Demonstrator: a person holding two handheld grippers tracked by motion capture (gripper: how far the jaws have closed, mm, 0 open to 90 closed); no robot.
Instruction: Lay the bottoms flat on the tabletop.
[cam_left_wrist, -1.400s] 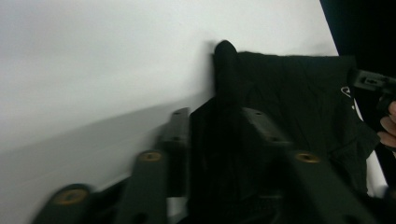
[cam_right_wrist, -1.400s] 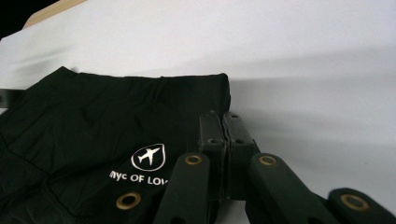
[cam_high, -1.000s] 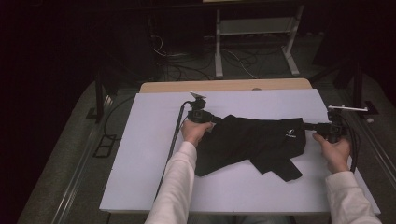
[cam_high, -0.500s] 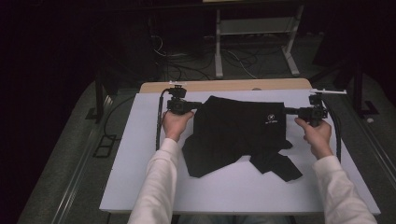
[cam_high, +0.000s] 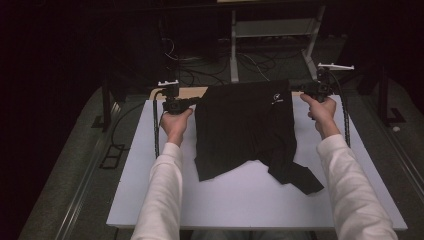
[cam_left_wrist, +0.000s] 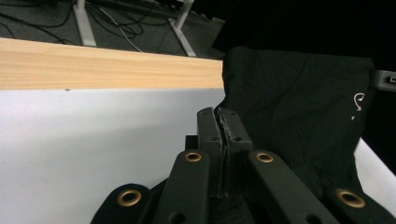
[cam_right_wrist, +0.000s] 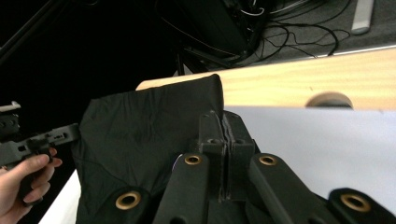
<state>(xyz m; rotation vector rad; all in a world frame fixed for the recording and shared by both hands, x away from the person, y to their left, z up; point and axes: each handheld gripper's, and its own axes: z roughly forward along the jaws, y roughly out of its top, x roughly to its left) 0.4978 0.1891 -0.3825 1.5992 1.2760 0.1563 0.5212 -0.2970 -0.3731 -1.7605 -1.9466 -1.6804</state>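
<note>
Left gripper (cam_high: 192, 102) and right gripper (cam_high: 298, 89), both clamped on a black shirt (cam_high: 245, 125), should lift evenly above the tabletop's (cam_high: 250, 200) far edge.

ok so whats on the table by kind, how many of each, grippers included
black garment: 1
white mat: 1
grippers, left gripper and right gripper, each shut on a top corner of the garment: 2
total: 4
</note>
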